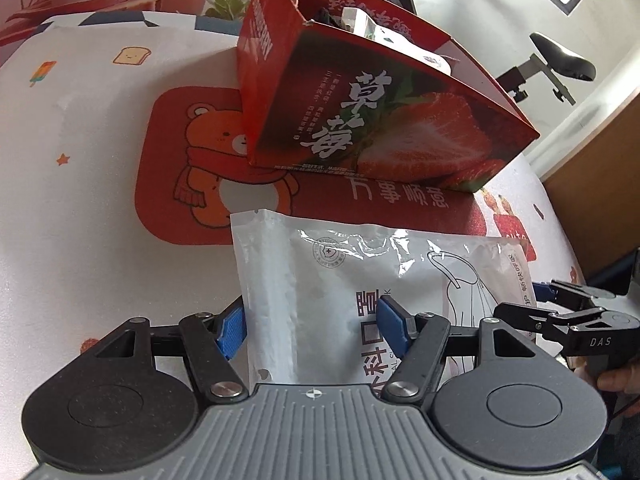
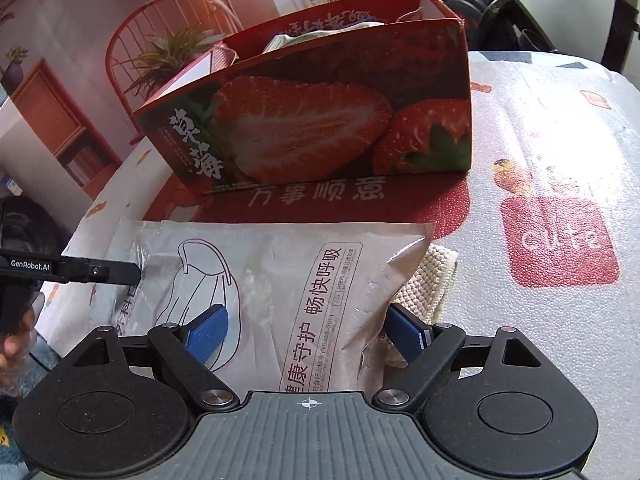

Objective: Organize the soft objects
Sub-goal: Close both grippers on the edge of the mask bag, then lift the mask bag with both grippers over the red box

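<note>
A white plastic face-mask packet (image 1: 352,280) lies flat on the table in front of a red strawberry-print box (image 1: 384,120). My left gripper (image 1: 316,320) is open, its blue pads on either side of the packet's left end. My right gripper (image 2: 308,330) is open over the packet's right end (image 2: 280,276), one pad above it and one past its edge. The box (image 2: 320,120) holds soft packets and a crumpled item. Each gripper shows at the other view's edge (image 1: 568,316) (image 2: 72,270).
A cream knitted cloth (image 2: 428,284) lies partly under the packet's right edge. The box stands on a red bear-print mat (image 1: 192,168). The table (image 2: 560,140) has a white cartoon-print cover. An exercise bike (image 1: 560,60) and a chair (image 2: 168,28) stand behind.
</note>
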Demonstrator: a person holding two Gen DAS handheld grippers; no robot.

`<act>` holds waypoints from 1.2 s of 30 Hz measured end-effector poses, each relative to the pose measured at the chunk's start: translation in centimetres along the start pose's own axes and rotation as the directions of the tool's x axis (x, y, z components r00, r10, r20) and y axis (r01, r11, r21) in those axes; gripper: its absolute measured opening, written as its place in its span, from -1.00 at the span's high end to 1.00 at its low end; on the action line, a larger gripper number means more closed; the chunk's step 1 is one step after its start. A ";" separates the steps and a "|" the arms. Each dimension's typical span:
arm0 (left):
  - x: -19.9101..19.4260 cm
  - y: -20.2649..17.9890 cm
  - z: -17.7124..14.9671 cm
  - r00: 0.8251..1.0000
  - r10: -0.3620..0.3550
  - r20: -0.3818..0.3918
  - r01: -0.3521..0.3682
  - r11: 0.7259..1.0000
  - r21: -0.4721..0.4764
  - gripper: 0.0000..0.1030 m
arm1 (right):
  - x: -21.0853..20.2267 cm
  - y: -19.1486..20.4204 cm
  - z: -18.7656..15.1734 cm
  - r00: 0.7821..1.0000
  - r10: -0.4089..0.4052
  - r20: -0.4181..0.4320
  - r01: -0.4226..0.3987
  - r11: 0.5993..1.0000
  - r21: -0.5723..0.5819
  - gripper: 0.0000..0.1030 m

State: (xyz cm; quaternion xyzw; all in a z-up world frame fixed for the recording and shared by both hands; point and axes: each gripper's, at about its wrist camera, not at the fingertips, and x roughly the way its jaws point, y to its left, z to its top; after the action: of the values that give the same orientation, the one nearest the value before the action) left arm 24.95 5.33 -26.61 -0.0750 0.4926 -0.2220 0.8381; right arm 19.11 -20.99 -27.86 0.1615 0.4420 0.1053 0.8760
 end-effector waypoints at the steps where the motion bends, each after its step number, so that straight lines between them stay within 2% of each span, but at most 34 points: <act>1: 0.0 -0.2 0.1 1.000 0.000 -0.006 0.000 1.000 0.019 -0.33 | -0.1 0.2 0.3 1.000 0.001 -0.015 -0.001 1.000 -0.018 -0.60; 4: -0.2 -1.3 0.4 1.000 0.007 -0.009 -0.006 0.996 0.085 -0.29 | -0.5 1.1 1.2 0.999 0.013 -0.038 -0.016 0.997 -0.080 -0.46; 6: -1.0 -2.0 0.4 0.999 0.025 0.020 -0.027 0.993 0.117 -0.30 | -1.1 2.1 2.0 0.999 0.014 -0.033 -0.018 0.990 -0.137 -0.46; 12: -3.3 -1.8 1.0 0.994 0.025 0.105 -0.035 0.995 0.091 -0.29 | -2.8 3.9 4.1 0.999 0.014 0.035 -0.005 0.972 -0.236 -0.40; 18: -7.0 -3.0 2.5 0.973 0.035 0.228 -0.066 0.989 0.129 -0.29 | -4.9 5.5 5.9 0.990 0.015 0.137 0.032 0.941 -0.338 -0.22; 22: -8.7 -3.9 3.7 0.952 0.046 0.303 -0.091 0.986 0.136 -0.29 | -6.3 5.6 7.5 0.974 0.027 0.224 0.055 0.934 -0.353 0.06; 24: -9.2 -4.3 4.2 0.942 0.044 0.332 -0.092 0.987 0.130 -0.29 | -6.9 5.3 8.4 0.965 0.039 0.258 0.053 0.939 -0.340 0.13; 31: -10.2 -6.0 6.2 0.919 0.018 0.395 -0.077 0.988 0.133 -0.29 | -8.8 4.6 10.6 0.936 0.033 0.352 0.091 0.939 -0.330 0.20; 36: -10.6 -7.7 8.4 0.901 -0.003 0.433 -0.077 0.983 0.169 -0.26 | -10.6 3.4 12.7 0.897 0.033 0.442 0.118 0.943 -0.310 0.22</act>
State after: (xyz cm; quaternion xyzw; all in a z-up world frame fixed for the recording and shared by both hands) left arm 25.42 2.42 -11.36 -0.0362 0.2738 -0.2278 0.9337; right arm 23.08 -23.68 -11.64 0.0231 0.2118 0.1188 0.9698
